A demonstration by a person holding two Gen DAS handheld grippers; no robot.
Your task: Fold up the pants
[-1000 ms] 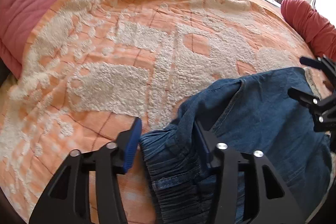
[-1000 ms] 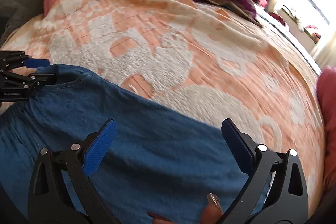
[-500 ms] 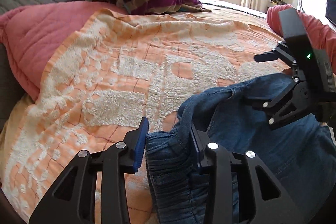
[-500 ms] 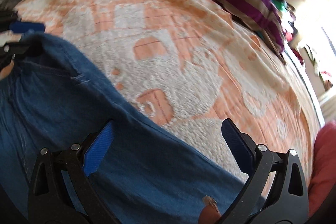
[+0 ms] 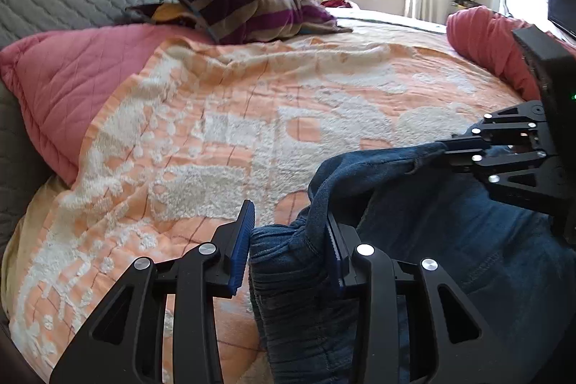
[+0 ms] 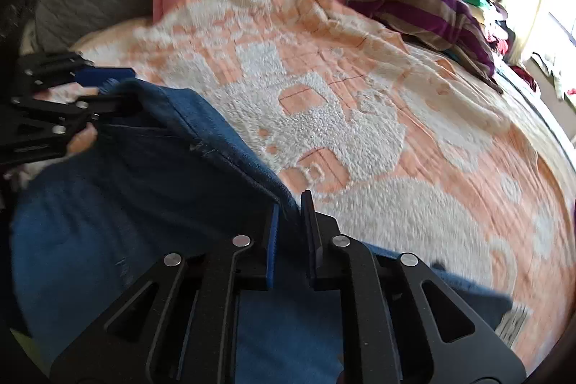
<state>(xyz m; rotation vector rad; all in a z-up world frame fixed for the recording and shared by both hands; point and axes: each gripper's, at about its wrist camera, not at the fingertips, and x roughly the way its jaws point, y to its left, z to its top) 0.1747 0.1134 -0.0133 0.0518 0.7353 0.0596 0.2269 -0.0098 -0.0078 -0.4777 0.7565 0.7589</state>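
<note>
Pants: blue denim pants (image 5: pixel 450 240) lay at the near right of the bed (image 5: pixel 252 132), on the orange-and-white blanket (image 5: pixel 201 146), their upper edge lifted off it between the two grippers.
Left gripper: the left gripper (image 5: pixel 288 240) pinched the gathered, ribbed waistband bunch at the near left corner of the pants; its pads pressed on a thick wad of cloth, so the jaws stood partly apart.
Right gripper: the right gripper (image 6: pixel 289 233) had just been closing and was now pressed nearly together on the folded denim edge, thin cloth between its pads. In the left view it showed at the right (image 5: pixel 453 146), holding the same edge taut.
Handling: soft and limp, though denim has some weight and body; I judged it would sag between the two holds and drape rather than keep a shape. Not slippery, not fragile.
Where to hold: seams, hems and the waistband looked the best places, being thick and firm. The bunched elastic band gave a bulky hold that might slip out layer by layer.
Risk: a thin single layer in the right gripper could pull free if the edge is stretched hard.
Surroundings: a pink quilt (image 5: pixel 82 74) and a striped pillow (image 5: pixel 244 6) lay far off, well apart from the pants.
</note>
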